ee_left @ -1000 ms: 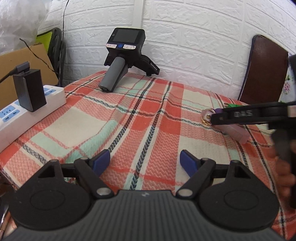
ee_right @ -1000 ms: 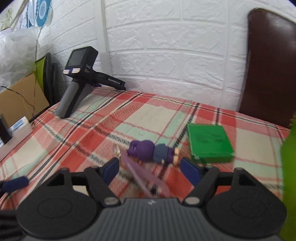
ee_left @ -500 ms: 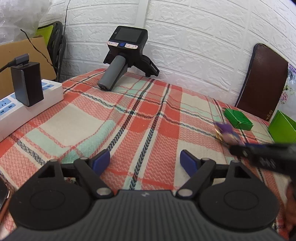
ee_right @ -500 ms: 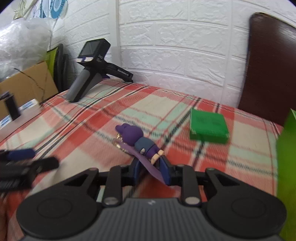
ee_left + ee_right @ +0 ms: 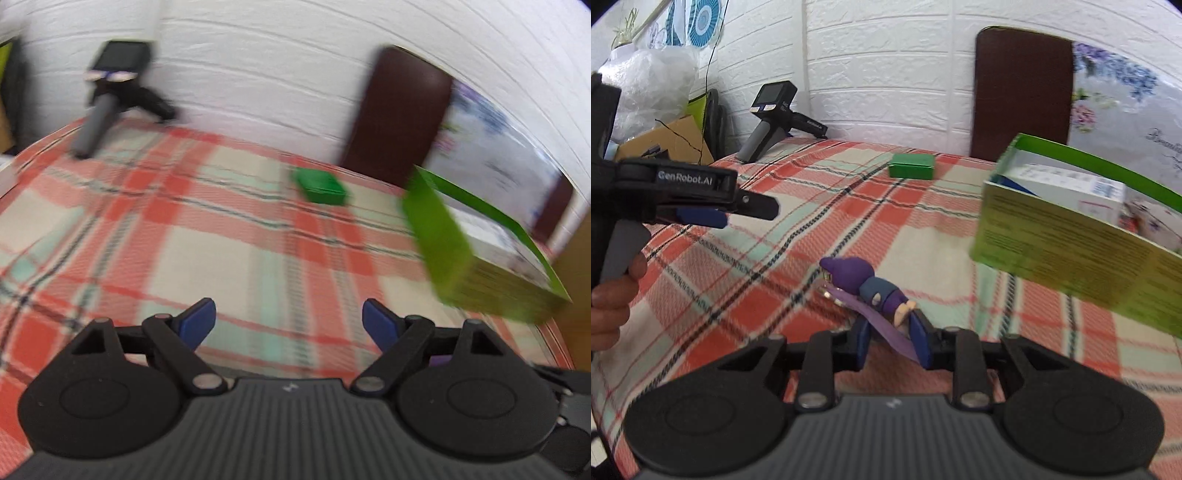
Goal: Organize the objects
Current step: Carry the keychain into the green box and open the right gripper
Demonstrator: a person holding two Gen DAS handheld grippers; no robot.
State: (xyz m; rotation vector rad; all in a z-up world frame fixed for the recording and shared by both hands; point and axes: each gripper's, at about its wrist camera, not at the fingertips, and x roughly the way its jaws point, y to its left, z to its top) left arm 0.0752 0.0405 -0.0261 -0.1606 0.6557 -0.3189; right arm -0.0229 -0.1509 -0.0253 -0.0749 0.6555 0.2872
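A small purple figure (image 5: 860,280) with a violet strap and a metal ring hangs just above the plaid tablecloth (image 5: 775,258). My right gripper (image 5: 892,332) grips its legs and strap; the jaws are opening a little, but the pads still press on it. A tall green open-topped box (image 5: 1071,240) with a white carton inside stands close on the right. My left gripper (image 5: 288,321) points at the cloth in a blurred view, jaws opening with nothing between them. In the right wrist view, the left gripper (image 5: 701,214) is at the left, held by a hand.
A flat green box (image 5: 911,166) lies near the table's far edge, and a black handheld device (image 5: 772,114) stands at the back left by the white wall. A brown chair back (image 5: 1023,92) rises behind the table. Cardboard and plastic bags fill the left side.
My right gripper shut on the purple figure and carried it right, toward the tall green box. My left gripper swung right, so the green boxes came into its view.
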